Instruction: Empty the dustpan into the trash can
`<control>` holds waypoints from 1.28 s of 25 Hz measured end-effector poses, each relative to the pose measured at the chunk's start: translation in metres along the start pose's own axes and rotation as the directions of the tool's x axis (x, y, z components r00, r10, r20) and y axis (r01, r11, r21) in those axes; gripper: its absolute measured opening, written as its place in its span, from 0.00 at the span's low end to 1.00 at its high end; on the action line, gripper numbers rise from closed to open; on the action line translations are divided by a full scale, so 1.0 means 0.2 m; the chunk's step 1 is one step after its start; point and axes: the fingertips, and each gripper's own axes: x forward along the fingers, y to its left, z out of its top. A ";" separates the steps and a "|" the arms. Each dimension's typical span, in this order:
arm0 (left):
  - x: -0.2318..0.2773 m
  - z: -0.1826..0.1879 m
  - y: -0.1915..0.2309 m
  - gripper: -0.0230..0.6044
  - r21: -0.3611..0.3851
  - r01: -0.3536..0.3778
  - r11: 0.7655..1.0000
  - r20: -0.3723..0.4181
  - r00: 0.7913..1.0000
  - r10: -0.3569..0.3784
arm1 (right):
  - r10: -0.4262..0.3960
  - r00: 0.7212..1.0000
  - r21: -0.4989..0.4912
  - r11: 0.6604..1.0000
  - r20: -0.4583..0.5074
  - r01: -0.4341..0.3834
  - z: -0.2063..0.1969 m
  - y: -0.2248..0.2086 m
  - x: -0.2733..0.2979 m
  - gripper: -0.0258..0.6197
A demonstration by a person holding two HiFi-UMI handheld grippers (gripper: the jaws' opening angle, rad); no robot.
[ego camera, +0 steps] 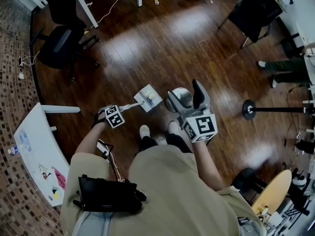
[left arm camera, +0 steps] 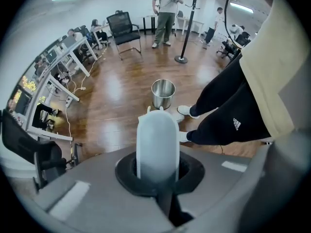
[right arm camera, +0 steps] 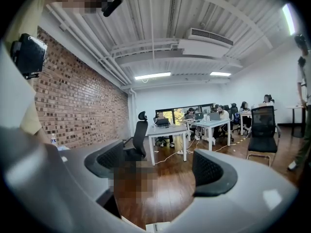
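Left fingers [left arm camera: 126, 172] around dustpan handle [left arm camera: 156, 144]

the wooden floor [ego camera: 162, 33] carries a metal trash can [ego camera: 177, 97], a black office chair [ego camera: 61, 41] and a round-based stand [ego camera: 249, 109].

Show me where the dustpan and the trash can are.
dustpan [ego camera: 147, 97], head view, on its white pan.
trash can [left arm camera: 163, 100], left gripper view, on its shiny metal side wall.
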 end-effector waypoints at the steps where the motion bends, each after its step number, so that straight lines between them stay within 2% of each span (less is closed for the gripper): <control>1: -0.02 0.03 0.01 0.04 -0.003 -0.001 1.000 0.013 1.000 0.001 | 0.001 1.000 0.000 1.000 0.005 -0.001 0.01 0.00 0.00 0.72; 6: -0.07 0.13 -0.02 0.04 -0.012 -0.004 1.000 0.050 0.999 0.005 | 0.004 1.000 0.006 1.000 0.024 -0.004 0.05 0.00 -0.01 0.72; 13: -0.14 0.14 -0.06 0.04 0.016 -0.008 1.000 0.045 0.999 0.007 | 0.004 0.999 0.012 1.000 0.042 -0.005 0.06 -0.01 -0.06 0.72; 20: -0.31 0.18 -0.12 0.04 0.079 -0.006 0.997 0.044 0.999 0.002 | 0.004 0.998 0.024 1.000 0.058 -0.005 0.09 -0.05 -0.09 0.72; 25: -0.54 0.23 -0.17 0.04 0.116 0.009 0.993 0.054 0.998 -0.015 | -0.009 0.998 0.025 1.000 0.070 0.007 0.10 -0.08 -0.13 0.72; 32: -1.03 0.38 -0.15 0.04 0.171 0.020 0.985 0.057 0.998 -0.030 | -0.025 0.995 0.016 1.000 0.097 0.024 0.15 -0.16 -0.21 0.72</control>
